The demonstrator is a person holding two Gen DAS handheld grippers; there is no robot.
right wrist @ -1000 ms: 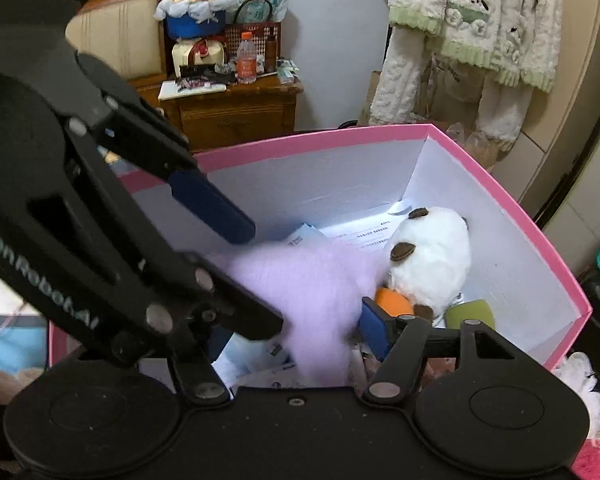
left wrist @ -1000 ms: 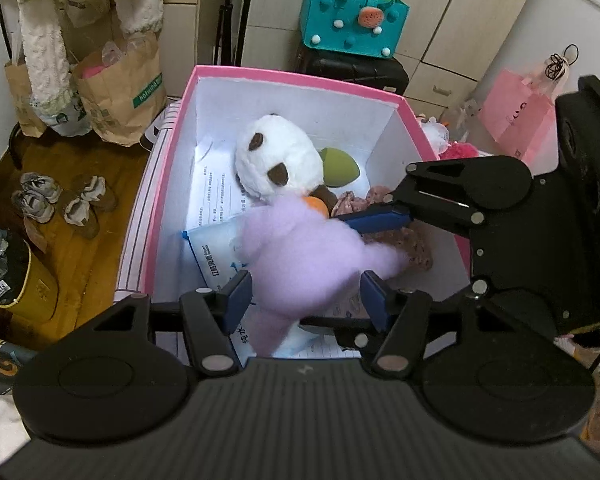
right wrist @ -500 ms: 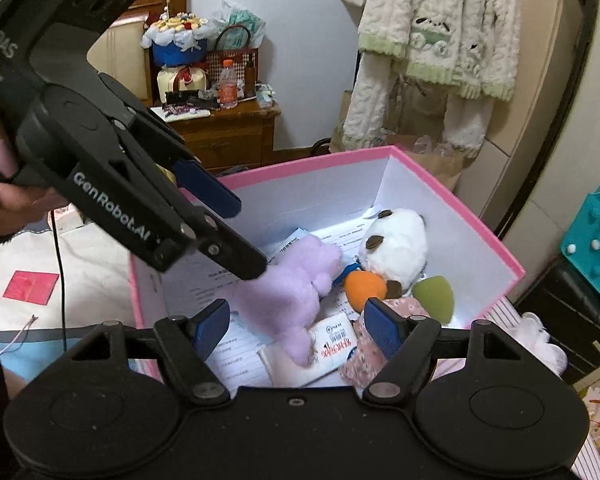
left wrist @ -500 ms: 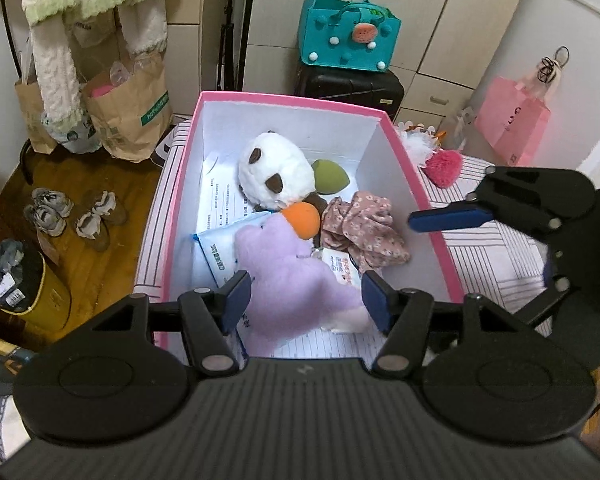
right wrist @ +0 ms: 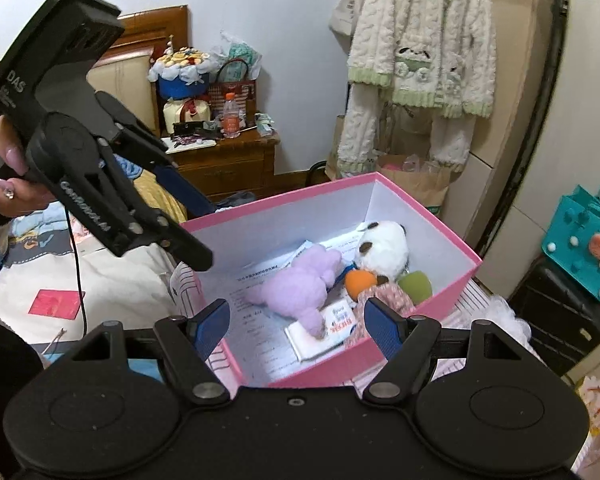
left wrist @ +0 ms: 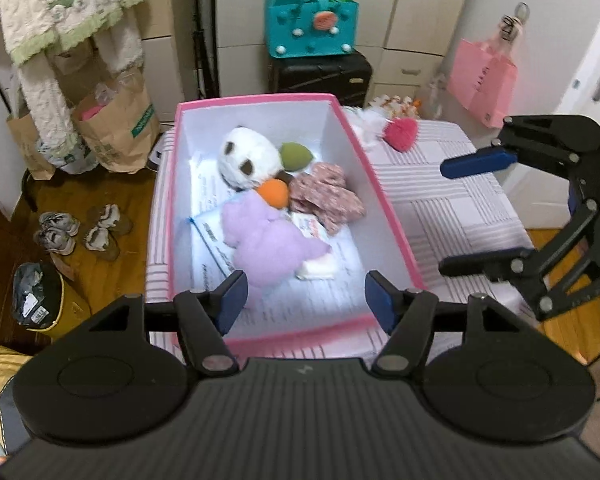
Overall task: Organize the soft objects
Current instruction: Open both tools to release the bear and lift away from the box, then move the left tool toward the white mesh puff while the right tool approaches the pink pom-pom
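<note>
The purple plush (left wrist: 266, 236) is lying inside the pink box (left wrist: 380, 204), against the white plush (left wrist: 248, 158). The left gripper (left wrist: 306, 300) and right gripper (right wrist: 296, 322) are both hovering above it, jaws apart and holding nothing.

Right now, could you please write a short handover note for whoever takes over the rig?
Left gripper: open, empty, above the near end of the pink cardboard box.
Right gripper: open, empty, outside the box.
In the box: fluffy lilac plush toy, white plush with brown patches, orange ball, green sponge, floral cloth.
Left: the pink fuzzy ball and white fluffy item on the striped surface beside the box.
</note>
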